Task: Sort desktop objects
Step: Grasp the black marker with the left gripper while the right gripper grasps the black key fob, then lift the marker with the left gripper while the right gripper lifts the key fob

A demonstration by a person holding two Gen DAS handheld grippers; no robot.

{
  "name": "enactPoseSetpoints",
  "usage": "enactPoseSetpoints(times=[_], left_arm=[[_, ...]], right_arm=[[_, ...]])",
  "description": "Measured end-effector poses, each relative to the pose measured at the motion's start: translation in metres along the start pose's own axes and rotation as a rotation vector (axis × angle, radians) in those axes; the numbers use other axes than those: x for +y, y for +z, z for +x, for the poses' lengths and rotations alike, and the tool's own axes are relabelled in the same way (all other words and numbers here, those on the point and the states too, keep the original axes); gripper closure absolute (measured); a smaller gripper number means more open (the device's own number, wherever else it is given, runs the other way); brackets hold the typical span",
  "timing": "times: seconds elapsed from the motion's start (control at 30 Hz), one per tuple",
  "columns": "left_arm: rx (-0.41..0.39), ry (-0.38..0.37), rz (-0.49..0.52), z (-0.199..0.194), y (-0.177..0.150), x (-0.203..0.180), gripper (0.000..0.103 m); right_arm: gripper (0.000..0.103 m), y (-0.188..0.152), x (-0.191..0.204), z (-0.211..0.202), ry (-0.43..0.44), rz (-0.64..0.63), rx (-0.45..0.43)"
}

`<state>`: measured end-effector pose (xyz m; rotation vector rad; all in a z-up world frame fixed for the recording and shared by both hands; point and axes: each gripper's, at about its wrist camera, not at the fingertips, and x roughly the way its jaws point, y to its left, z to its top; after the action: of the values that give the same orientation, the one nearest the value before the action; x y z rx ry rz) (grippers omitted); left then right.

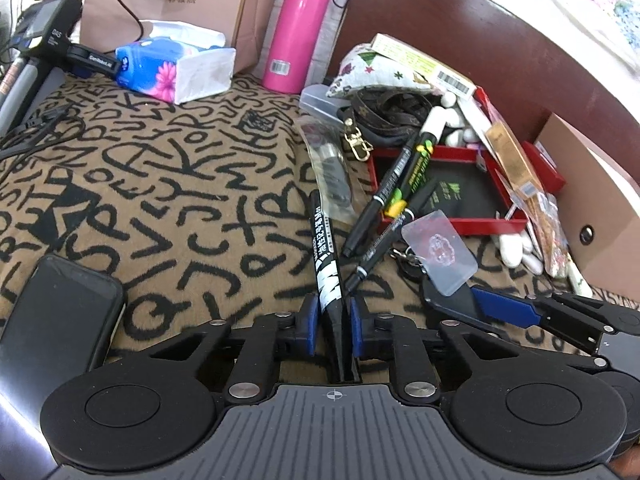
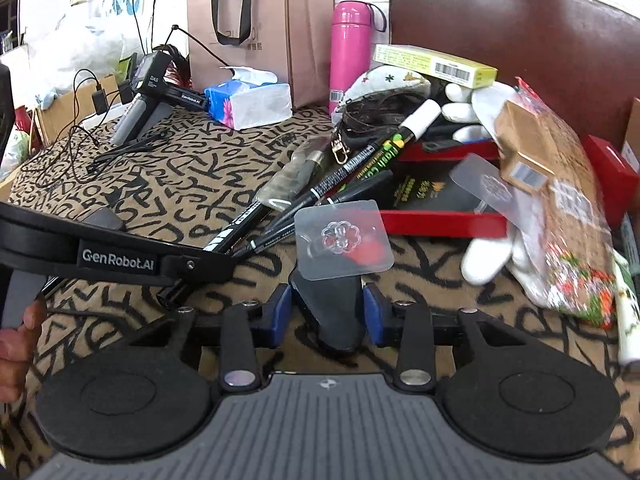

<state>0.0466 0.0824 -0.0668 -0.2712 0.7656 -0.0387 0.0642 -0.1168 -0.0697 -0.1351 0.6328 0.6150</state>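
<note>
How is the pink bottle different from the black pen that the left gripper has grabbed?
The pink bottle stands upright at the back of the table; the black pen lies slanted, gripped near its lower end by the left gripper. The bottle is thick and plain pink with a barcode sticker; the pen is thin and black with white lettering. Nothing touches the bottle. Both are long and round.

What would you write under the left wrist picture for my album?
Left gripper clamps a black marker on the letter-patterned cloth, beside a cluttered red tray.

Open patterned cloth [image 1: 160, 184] from nine to twelve o'clock; heaped red tray [image 1: 460, 226] blocking at two o'clock.
</note>
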Motion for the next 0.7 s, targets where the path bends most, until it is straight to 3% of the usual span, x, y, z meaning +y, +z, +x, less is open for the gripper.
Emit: enactPoseSetpoints(times=[0.6, 0.67, 0.7], left_arm=[[0.119, -0.176, 0.156, -0.029, -0.043, -0.054, 0.092], [0.124, -0.187, 0.168, -0.03, -0.046, -0.059, 0.084], [0.122, -0.186, 0.172, -0.029, -0.046, -0.061, 0.075]], right_arm=[[0.06, -0.058, -0.03, -0.096, -0.032, 0.088, 0.06], [0.06, -0.064, -0.032, -0.105, -0.032, 0.1, 0.068], [0.06, -0.066, -0.032, -0.107, -0.031, 0.104, 0.069]])
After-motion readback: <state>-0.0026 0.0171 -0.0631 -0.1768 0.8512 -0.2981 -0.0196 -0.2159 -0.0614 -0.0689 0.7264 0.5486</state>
